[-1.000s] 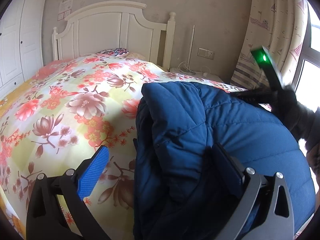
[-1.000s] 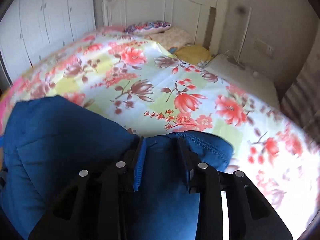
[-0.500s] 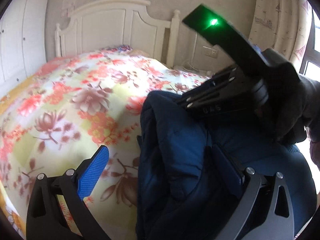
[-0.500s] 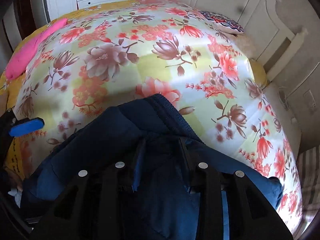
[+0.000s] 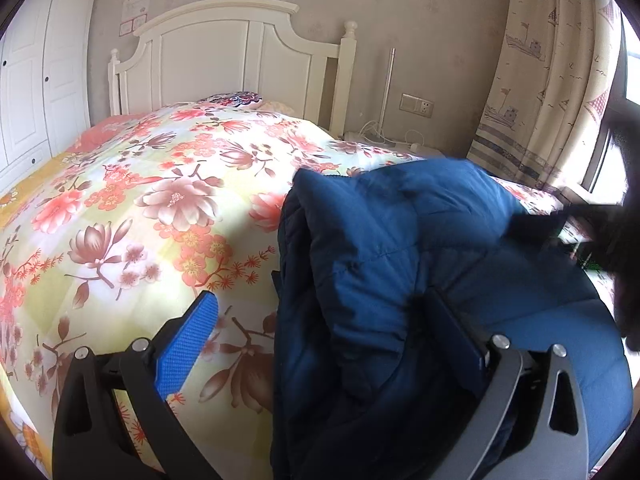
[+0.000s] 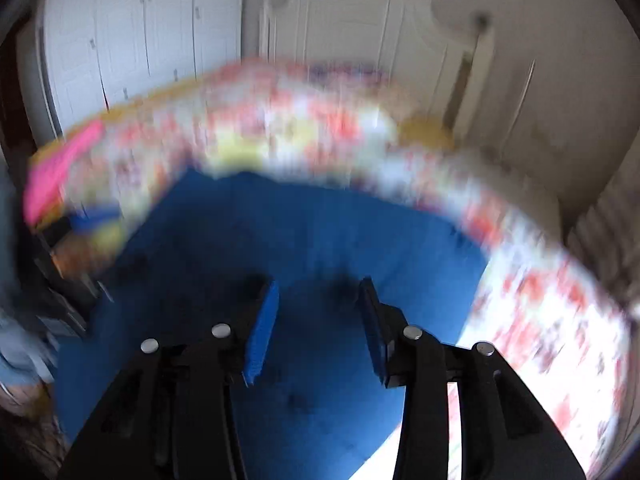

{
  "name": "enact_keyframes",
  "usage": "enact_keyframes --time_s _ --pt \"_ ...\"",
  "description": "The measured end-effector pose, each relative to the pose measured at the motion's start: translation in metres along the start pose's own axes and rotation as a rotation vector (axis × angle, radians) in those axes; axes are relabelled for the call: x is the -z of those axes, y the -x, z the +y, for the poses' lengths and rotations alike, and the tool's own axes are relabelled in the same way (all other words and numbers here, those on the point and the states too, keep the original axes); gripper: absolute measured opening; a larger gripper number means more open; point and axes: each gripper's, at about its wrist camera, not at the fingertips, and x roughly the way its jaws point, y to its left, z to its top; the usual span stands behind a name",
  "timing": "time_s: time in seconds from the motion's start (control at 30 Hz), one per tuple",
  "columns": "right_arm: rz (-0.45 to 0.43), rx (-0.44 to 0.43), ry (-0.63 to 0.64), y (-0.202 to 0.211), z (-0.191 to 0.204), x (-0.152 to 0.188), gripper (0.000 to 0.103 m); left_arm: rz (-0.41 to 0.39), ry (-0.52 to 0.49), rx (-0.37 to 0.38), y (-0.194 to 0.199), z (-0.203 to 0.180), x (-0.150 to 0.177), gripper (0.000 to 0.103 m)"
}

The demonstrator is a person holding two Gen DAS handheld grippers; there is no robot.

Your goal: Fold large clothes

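The blue jacket lies partly folded on the bed. The left gripper is spread wide; the right gripper hangs parted above it, gripping nothing. More folds probably remain

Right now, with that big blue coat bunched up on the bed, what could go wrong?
The blue jacket is puffy, and the left gripper stands wide open around its heaped edge, so the fold may spring apart. The right gripper is open above it and its view is blurred, so a regrasp might miss.
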Motion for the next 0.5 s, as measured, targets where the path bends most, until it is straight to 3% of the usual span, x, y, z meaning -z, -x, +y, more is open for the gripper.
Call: enact_keyframes --time_s 0.07,0.17,0.3,0.33,0.4,0.43,0.5 --pt "-0.012 -0.035 -0.058 0.002 -0.009 0.000 0.039 0.013 -0.001 0.007 -0.002 0.000 0.000 0.101" --pt "-0.016 0.014 -0.040 0.027 0.004 -0.007 0.038 0.011 -0.016 -0.012 0.000 -0.004 0.000 0.101" --pt "-0.148 -0.032 0.010 0.083 0.035 0.012 0.040 0.008 -0.014 -0.017 0.000 -0.005 0.000 0.101" --pt "-0.143 -0.043 0.012 0.086 0.041 0.020 0.047 0.008 -0.013 -0.017 -0.001 -0.005 0.000 0.101" --pt "-0.082 -0.029 0.046 0.071 0.053 0.045 0.052 0.006 -0.012 -0.016 0.000 -0.005 0.000 0.101" --pt "-0.141 0.010 0.074 0.072 0.059 0.057 0.052 0.008 -0.011 -0.005 0.000 -0.005 0.000 0.101" --pt "-0.132 -0.006 0.045 0.079 0.055 0.057 0.052 0.020 -0.009 0.010 0.001 -0.004 0.000 0.101"
